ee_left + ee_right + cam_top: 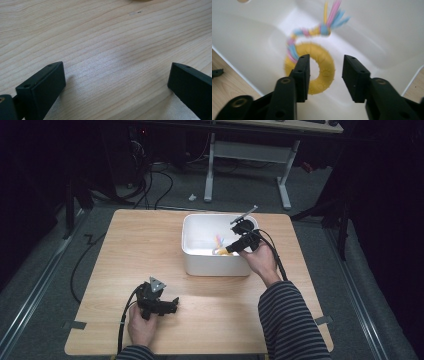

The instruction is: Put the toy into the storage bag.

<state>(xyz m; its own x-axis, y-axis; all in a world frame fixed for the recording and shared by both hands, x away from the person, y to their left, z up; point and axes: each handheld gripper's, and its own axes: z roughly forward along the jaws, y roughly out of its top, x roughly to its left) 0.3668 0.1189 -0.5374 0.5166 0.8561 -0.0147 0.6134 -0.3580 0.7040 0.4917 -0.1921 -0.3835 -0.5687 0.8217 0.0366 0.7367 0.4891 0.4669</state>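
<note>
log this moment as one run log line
right tongs: open over yellow ring toy in white bin | left tongs: open, on table

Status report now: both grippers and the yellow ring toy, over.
Right gripper open above white bin. Yellow ring toy in the bin, no finger pressing it. Left gripper open, empty, low over table. Nothing in the way.

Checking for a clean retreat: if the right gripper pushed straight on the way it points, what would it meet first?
Probably the yellow ring toy, lying in the white bin just beyond the right gripper; its open jaws stand astride the ring's near side.
</note>
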